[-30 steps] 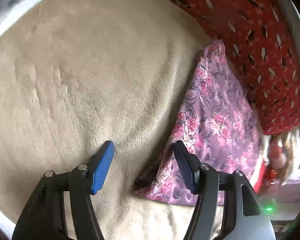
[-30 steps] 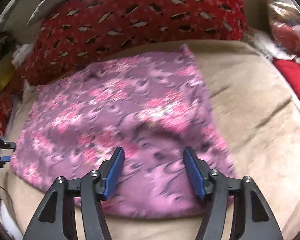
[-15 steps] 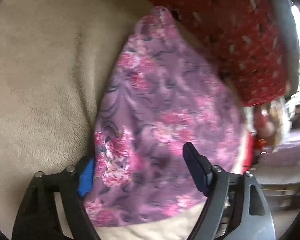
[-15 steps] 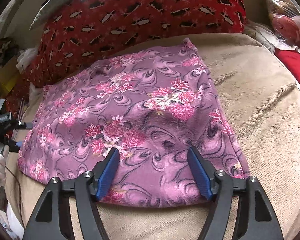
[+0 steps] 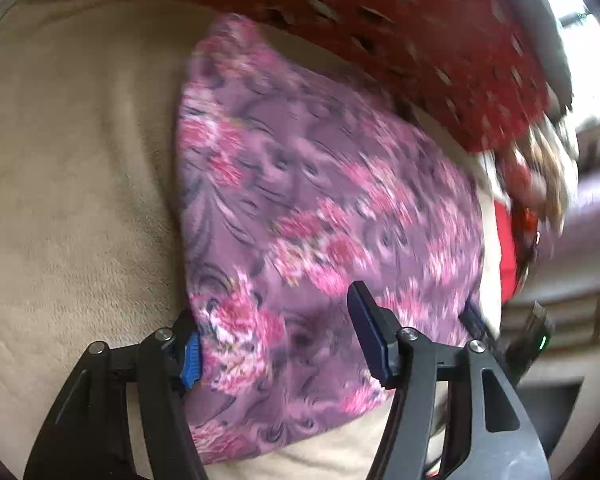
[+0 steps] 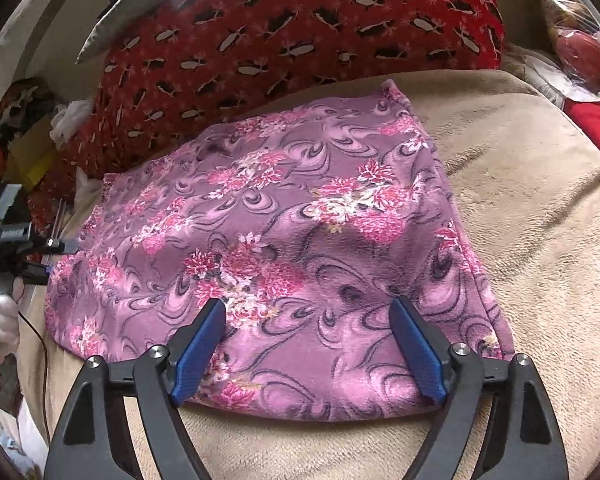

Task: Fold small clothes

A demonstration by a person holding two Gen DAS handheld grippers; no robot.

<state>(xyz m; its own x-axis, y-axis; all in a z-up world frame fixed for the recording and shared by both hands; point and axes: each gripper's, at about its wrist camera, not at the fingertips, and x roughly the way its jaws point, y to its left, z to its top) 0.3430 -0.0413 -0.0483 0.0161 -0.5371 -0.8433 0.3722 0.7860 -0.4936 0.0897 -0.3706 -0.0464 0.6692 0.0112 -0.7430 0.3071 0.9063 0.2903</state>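
A purple cloth with pink flowers (image 6: 300, 240) lies spread flat on a beige fleece blanket (image 6: 532, 208). My right gripper (image 6: 308, 344) is open, its blue pads over the cloth's near edge, one on each side of a stretch of fabric. In the left wrist view the same cloth (image 5: 320, 200) fills the middle. My left gripper (image 5: 276, 332) is open at the cloth's near corner; the cloth covers most of its left pad. The left gripper also shows at the far left of the right wrist view (image 6: 40, 256).
A red patterned pillow (image 6: 300, 32) lies along the far side of the cloth, and shows in the left wrist view (image 5: 440, 40). Red and mixed items (image 6: 588, 60) sit at the right. Bare blanket (image 5: 68, 184) lies left of the cloth.
My left gripper moved right, from bare blanket onto the cloth's corner, and its left pad slid under the edge. My right gripper moved slightly closer to the near edge.
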